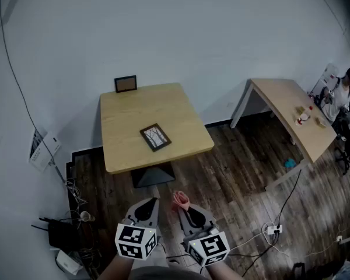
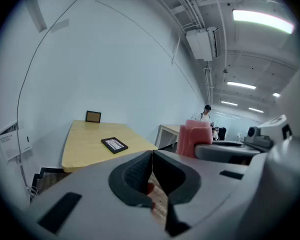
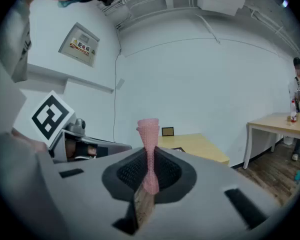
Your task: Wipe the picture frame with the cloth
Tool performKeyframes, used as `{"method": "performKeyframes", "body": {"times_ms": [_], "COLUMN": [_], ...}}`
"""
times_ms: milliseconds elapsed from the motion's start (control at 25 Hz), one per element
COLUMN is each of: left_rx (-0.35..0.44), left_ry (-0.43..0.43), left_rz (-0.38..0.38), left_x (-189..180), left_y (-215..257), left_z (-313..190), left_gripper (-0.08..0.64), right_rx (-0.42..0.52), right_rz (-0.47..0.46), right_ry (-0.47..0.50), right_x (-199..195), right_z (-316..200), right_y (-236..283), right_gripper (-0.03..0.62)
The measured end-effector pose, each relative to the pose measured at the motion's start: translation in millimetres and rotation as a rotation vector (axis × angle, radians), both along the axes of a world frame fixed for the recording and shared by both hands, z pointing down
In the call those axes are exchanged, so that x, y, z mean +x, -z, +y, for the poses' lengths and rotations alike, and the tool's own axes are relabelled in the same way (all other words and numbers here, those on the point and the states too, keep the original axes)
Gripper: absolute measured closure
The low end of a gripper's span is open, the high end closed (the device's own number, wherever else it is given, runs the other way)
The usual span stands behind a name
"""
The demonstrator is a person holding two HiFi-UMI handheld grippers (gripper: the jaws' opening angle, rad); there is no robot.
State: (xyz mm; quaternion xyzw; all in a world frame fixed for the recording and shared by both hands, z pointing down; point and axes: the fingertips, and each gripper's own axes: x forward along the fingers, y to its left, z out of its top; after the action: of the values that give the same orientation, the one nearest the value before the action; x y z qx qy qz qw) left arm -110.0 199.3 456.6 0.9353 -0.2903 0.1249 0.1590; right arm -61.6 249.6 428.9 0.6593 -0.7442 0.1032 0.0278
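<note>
since the cloth (image 3: 149,134) is already pinched upright between the jaws of our right gripper (image 3: 150,170), we judge the picking-up part done; its pink bunch sticks up above the jaws. our left gripper (image 2: 151,165) has its jaws pressed together with nothing between them. both grippers hang low over the wooden floor (image 1: 233,179), well apart from the table (image 1: 122,150), so we take it the wiping itself has not begun. the picture frame (image 1: 155,137) lies flat near the middle of the tabletop, with nothing touching it, and a second small frame (image 1: 125,84) stands at the table's far edge against the wall. what is left, as we read it, is nearly everything: bring the cloth to the table, lower it onto the flat frame, and rub across its face and border, perhaps steadying it with the empty left gripper.
</note>
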Motion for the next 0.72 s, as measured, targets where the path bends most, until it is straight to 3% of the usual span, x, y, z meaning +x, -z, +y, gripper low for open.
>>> {"method": "performKeyframes", "body": {"times_ms": [160, 280, 720], "left_rx": [-0.027, -0.012, 0.007], "left_ry": [0.015, 0.018, 0.043], "left_rz": [0.056, 0.035, 0.070], "left_x": [-6, -11, -11], "left_y": [3, 2, 14], "left_z": [52, 76, 66], "left_gripper": [0.555, 0.557, 0.557], "right_rx": [0.003, 0.009, 0.026], "right_rz": [-0.006, -0.033, -0.040], "right_ry": [-0.021, -0.013, 0.011], "right_x": [-2, -6, -5], "right_z": [45, 68, 66], "right_y": [2, 1, 6], "right_gripper": [0.572, 0.572, 0.574]}}
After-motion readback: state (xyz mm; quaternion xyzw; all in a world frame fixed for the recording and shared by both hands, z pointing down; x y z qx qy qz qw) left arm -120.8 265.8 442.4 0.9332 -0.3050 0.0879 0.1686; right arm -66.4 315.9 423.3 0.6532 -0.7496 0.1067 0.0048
